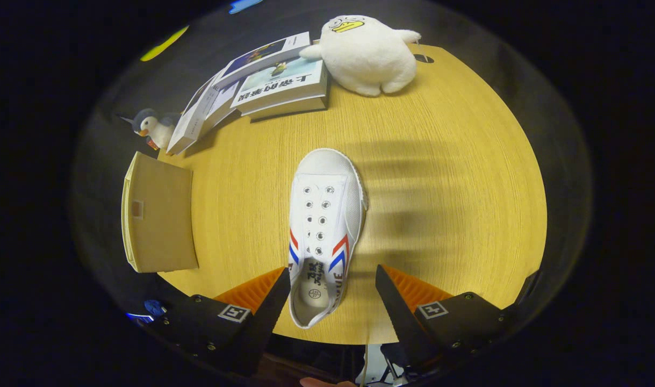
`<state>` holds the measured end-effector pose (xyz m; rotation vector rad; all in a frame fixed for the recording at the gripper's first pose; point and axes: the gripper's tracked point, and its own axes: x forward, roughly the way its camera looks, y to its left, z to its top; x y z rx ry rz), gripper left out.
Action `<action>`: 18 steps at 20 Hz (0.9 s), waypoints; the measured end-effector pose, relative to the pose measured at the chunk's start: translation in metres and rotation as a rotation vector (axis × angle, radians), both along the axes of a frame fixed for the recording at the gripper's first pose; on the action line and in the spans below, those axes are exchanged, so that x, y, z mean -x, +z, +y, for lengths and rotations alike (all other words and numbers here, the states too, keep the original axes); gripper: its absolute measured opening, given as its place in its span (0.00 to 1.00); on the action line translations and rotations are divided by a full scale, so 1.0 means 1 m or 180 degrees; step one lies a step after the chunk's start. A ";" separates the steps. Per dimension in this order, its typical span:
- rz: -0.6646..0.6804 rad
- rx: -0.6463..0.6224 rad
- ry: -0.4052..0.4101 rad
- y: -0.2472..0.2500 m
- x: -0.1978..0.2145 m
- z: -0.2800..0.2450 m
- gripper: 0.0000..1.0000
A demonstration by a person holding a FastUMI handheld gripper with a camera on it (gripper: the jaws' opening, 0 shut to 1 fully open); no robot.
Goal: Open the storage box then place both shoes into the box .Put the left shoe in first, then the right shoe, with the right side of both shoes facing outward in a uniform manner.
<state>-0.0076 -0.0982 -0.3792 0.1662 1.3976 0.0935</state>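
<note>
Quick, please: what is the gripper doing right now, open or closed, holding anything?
Gripper: open, holding nothing; the heel of the white shoe lies between its jaws, closer to one jaw, on the table.

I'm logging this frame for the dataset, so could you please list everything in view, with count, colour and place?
shoe: 1, white with red and blue stripes, on the table, heel between the fingers, toe pointing away
box: 1, tan cardboard, at the table's edge, left of the shoe
books: several, pale covers, fanned at the table's far side beyond the shoe
duck plush: 1, white with yellow bill, right of the books
penguin toy: 1, grey and white, beyond the box, left of the books
table: 1, light wood, under all of it
tool: 1, open, one finger touching the shoe's heel, the other apart from it
</note>
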 end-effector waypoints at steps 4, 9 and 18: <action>0.0069 0.0039 0.0027 -0.022 -0.002 -0.001 0.88; 0.0151 0.0176 0.0181 -0.045 -0.003 -0.002 0.65; 0.0335 -0.0170 -0.0273 -0.033 0.001 0.006 0.01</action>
